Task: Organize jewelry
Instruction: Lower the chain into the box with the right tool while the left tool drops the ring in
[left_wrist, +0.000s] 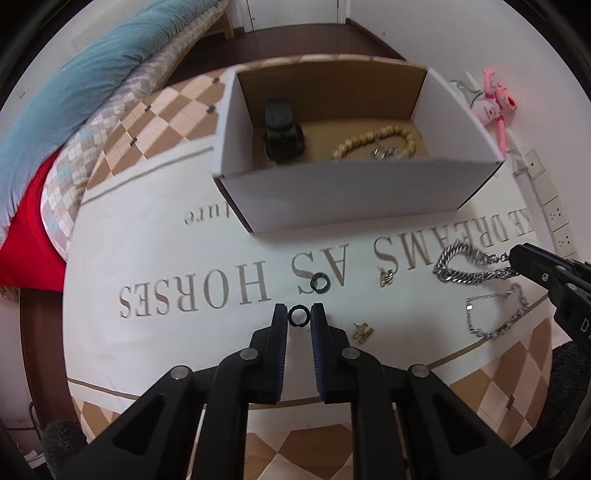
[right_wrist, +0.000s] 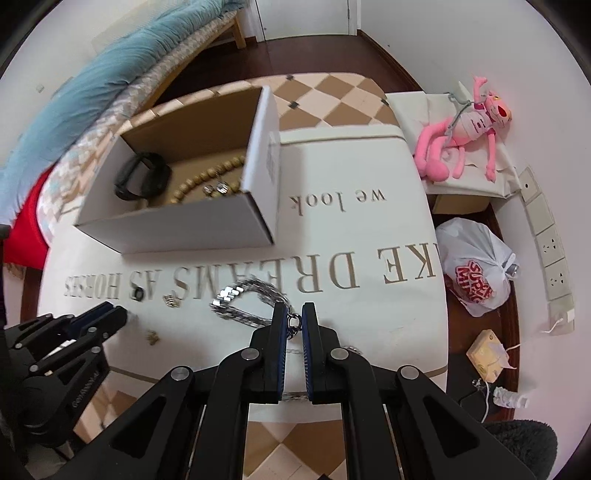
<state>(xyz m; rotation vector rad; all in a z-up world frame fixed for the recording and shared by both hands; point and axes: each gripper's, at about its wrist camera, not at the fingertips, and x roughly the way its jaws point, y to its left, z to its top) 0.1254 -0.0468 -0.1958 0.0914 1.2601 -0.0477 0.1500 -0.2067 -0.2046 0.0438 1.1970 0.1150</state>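
A white cardboard box (left_wrist: 354, 192) on the table holds a black watch (left_wrist: 282, 133), a beige bead bracelet (left_wrist: 380, 142) and a silver piece. My left gripper (left_wrist: 298, 316) is shut on a small black ring (left_wrist: 298, 316) just above the tablecloth. A second dark ring (left_wrist: 320, 283) lies beyond it. My right gripper (right_wrist: 294, 320) is shut on the thin end of a heavy silver chain (right_wrist: 251, 295), which also shows in the left wrist view (left_wrist: 465, 264). A thin silver bracelet (left_wrist: 495, 314) and two small gold charms (left_wrist: 386, 277) (left_wrist: 363, 331) lie on the cloth.
The white tablecloth (left_wrist: 166, 258) with printed letters covers the table. A pink plush toy (right_wrist: 461, 136) sits at the far right. A white plastic bag (right_wrist: 476, 266) lies on the floor to the right. A bed with a blue quilt (left_wrist: 74, 92) stands left.
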